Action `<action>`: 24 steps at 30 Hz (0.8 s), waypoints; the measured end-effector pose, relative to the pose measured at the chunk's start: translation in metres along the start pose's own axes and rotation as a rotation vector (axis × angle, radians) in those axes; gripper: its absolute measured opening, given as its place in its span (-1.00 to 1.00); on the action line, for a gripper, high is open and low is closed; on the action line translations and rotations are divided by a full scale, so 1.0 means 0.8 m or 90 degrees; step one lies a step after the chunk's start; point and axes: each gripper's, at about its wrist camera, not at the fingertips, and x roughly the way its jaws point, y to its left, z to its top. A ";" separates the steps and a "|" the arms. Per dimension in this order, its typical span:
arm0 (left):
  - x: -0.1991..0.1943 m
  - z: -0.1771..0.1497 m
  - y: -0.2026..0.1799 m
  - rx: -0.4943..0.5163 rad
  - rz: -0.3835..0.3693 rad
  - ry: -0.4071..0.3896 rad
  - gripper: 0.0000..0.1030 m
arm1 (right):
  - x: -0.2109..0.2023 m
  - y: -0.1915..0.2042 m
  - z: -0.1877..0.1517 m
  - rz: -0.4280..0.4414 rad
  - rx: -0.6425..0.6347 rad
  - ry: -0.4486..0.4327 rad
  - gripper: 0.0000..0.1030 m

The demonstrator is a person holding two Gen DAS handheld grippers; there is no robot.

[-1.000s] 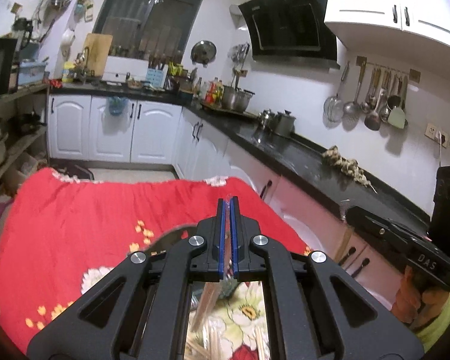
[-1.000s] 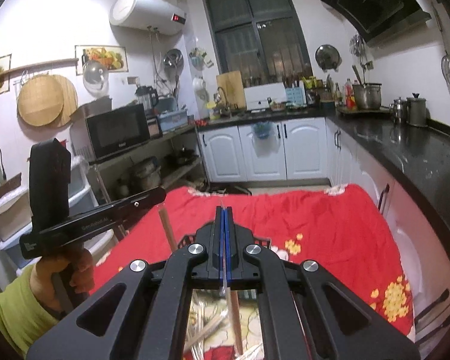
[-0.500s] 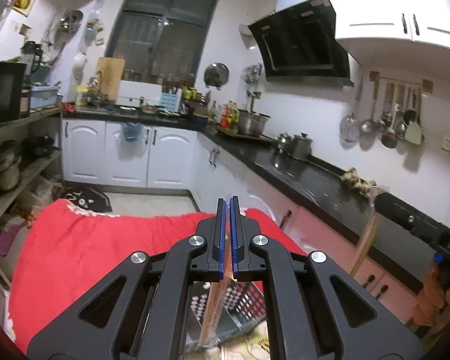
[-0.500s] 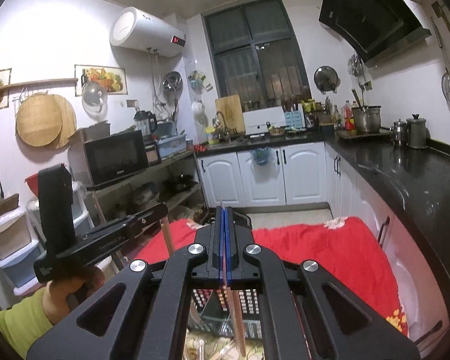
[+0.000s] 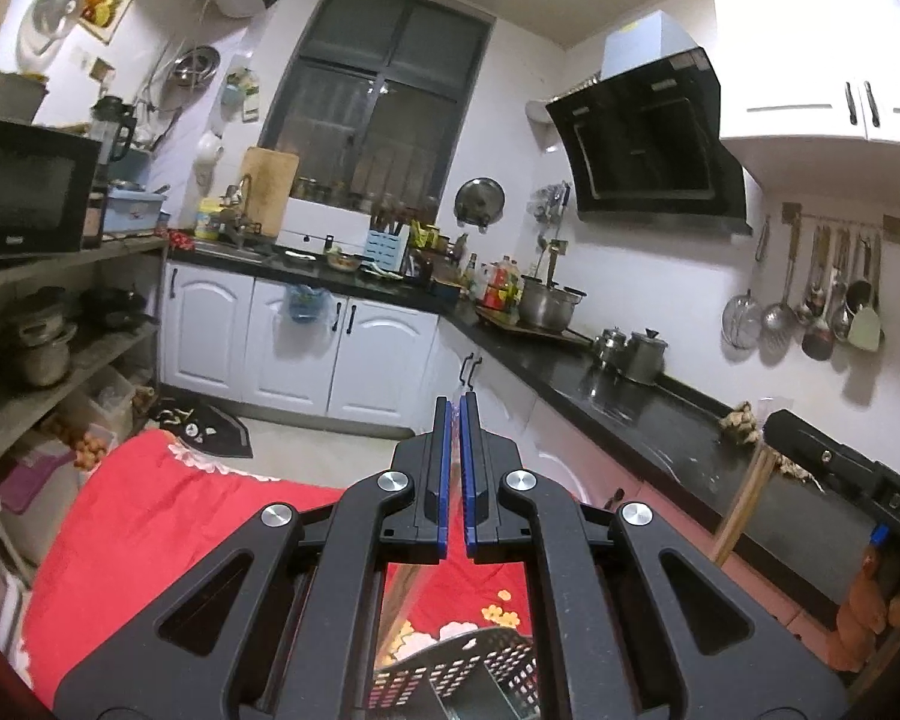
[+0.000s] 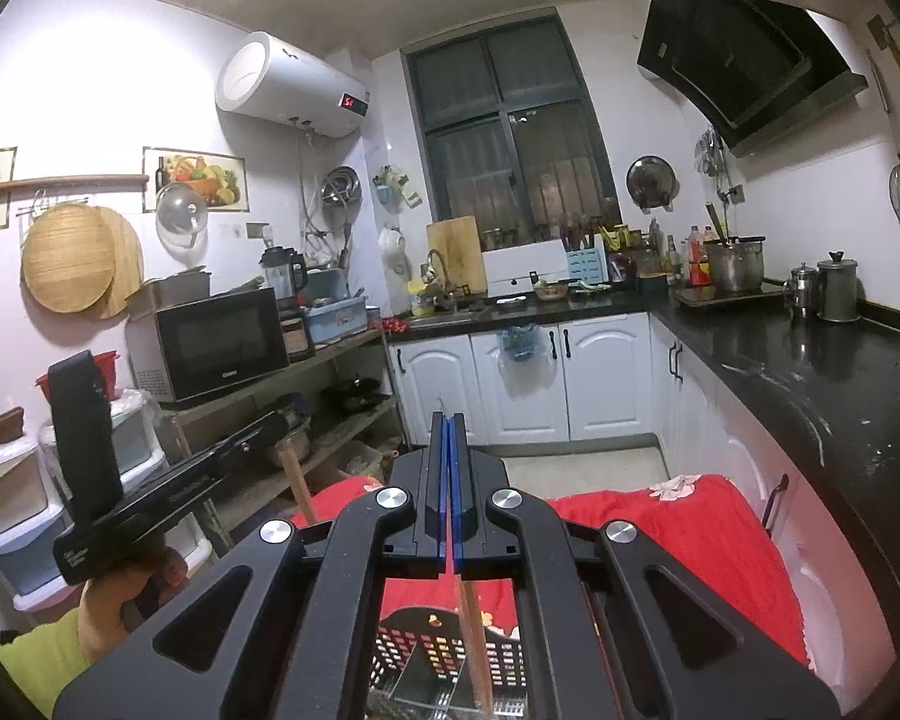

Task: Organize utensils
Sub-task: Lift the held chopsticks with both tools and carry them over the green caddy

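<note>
My left gripper (image 5: 455, 420) stands slightly parted, with a narrow gap between its blue pads. A wooden chopstick (image 5: 397, 612) hangs below its fingers over the black perforated basket (image 5: 450, 669). My right gripper (image 6: 448, 426) is shut on a wooden chopstick (image 6: 474, 642) that points down into the same basket (image 6: 426, 654). The right gripper and its chopstick (image 5: 741, 507) show at the right of the left wrist view. The left gripper and its chopstick (image 6: 297, 483) show at the left of the right wrist view.
The basket sits on a table with a red flowered cloth (image 5: 150, 516). A black counter (image 6: 822, 384) runs along the right with pots on it. Shelves (image 6: 306, 396) with a microwave stand at the left. White cabinets (image 5: 306, 348) line the far wall.
Both grippers have lifted and tilted up, so the table has dropped low in view and the basket has come in below. The left pads have parted slightly.
</note>
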 end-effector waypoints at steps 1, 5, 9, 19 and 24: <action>0.001 -0.003 0.003 -0.003 0.001 -0.001 -0.98 | 0.005 -0.001 -0.003 -0.002 0.001 -0.002 -0.98; 0.005 -0.017 0.014 -0.020 -0.004 0.012 -0.98 | 0.019 -0.003 -0.015 -0.008 0.000 -0.008 -0.98; 0.007 -0.028 0.021 -0.046 -0.021 0.027 -0.98 | 0.031 -0.008 -0.029 -0.023 0.000 -0.007 -0.98; -0.003 -0.010 0.004 -0.036 -0.056 0.015 -0.98 | 0.049 -0.016 -0.040 -0.025 0.017 0.002 -0.98; 0.000 -0.018 0.010 -0.050 -0.057 0.032 -0.98 | 0.057 -0.014 -0.044 -0.025 0.025 0.007 -0.98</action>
